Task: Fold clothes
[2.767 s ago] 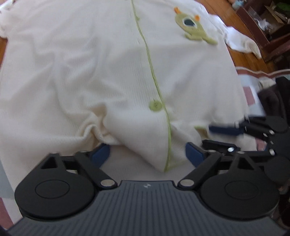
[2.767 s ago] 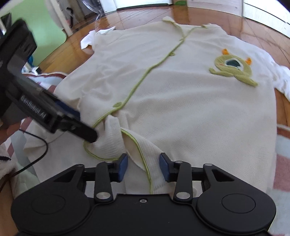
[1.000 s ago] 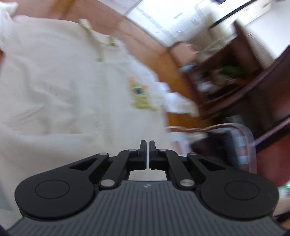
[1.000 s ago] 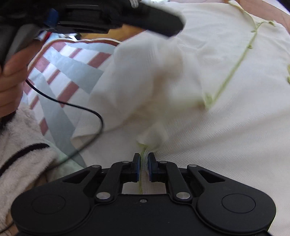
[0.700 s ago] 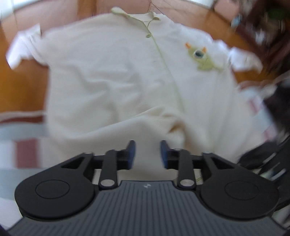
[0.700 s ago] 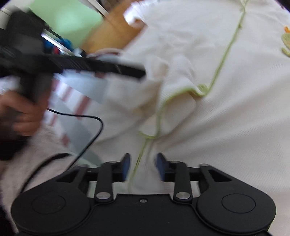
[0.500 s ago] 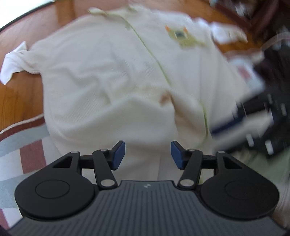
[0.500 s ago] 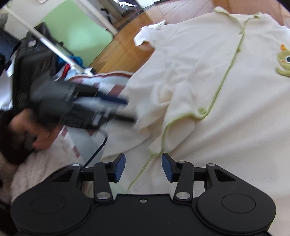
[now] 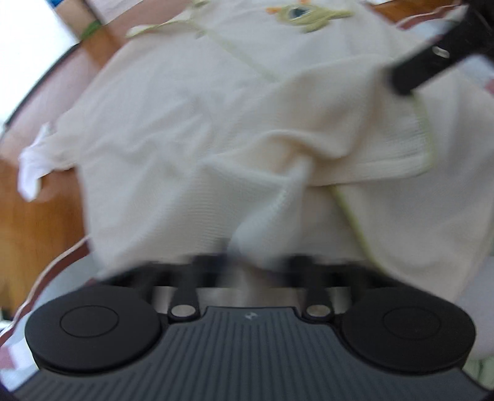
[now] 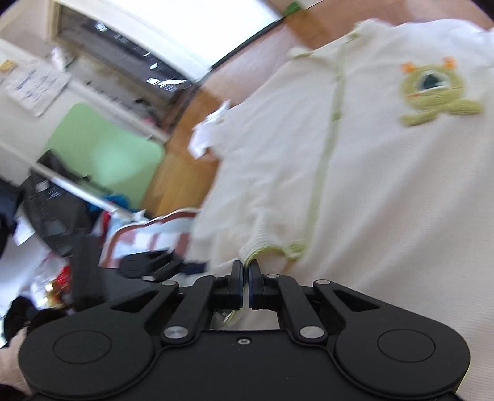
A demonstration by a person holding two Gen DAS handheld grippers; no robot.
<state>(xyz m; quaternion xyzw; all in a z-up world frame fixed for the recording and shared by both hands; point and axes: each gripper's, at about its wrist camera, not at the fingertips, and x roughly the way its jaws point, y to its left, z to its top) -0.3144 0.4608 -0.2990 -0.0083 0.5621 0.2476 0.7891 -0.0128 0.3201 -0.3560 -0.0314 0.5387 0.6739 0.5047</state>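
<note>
A cream baby romper with green piping and a green monster patch lies spread on the wooden floor; it also shows in the right wrist view. My right gripper is shut on the green-piped hem of the romper and holds it up. My left gripper is motion-blurred at the bunched lower edge; a white fold lies between its fingers, and I cannot tell whether the jaws are closed. The right gripper's fingers reach in from the top right of the left wrist view.
A striped red, white and grey mat lies under the romper's lower end. Wooden floor is at the left. A green panel, dark bags and clutter stand at the left of the right wrist view.
My right gripper has closed on the green-piped hem and lifted it. My left gripper has moved down into the bunched lower edge of the romper.
</note>
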